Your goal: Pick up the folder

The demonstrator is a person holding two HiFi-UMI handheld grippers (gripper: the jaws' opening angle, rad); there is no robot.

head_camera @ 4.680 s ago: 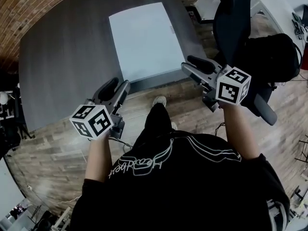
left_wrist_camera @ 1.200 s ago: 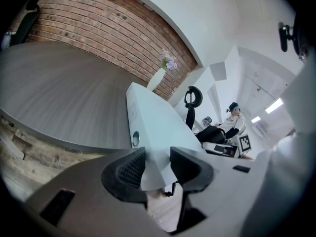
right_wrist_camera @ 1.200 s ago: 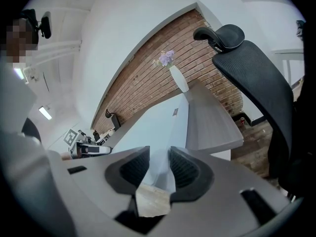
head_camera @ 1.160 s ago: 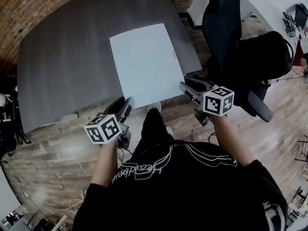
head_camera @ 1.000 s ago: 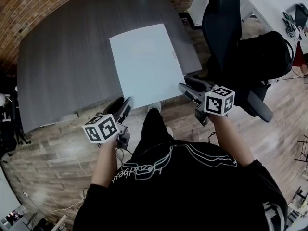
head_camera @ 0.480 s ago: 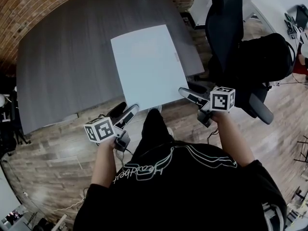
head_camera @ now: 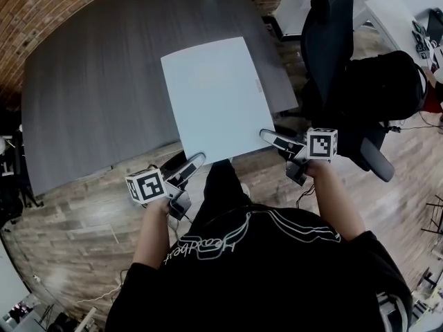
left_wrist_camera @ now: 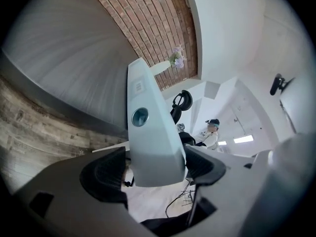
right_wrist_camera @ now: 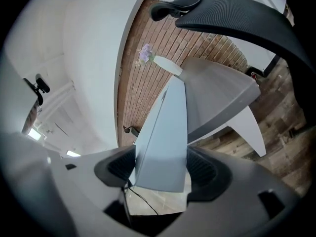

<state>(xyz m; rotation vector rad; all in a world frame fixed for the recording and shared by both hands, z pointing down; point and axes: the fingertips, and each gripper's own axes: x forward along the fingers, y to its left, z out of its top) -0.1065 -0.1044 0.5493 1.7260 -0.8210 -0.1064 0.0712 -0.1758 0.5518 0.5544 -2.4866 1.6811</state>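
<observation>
The folder [head_camera: 214,95] lies flat on the table [head_camera: 90,81], with its near end jutting past the table's front edge. The left gripper [head_camera: 188,163] and the right gripper [head_camera: 272,136] each straddle a jutting corner with jaws spread wide, pinching nothing. Clamping and lifting are still to do.

Bright, even light, fisheye edges (dark corners)

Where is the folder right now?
Head view, centre: the folder lies on the grey table, its overhanging near edge between the jaws of the left gripper and right gripper.
</observation>
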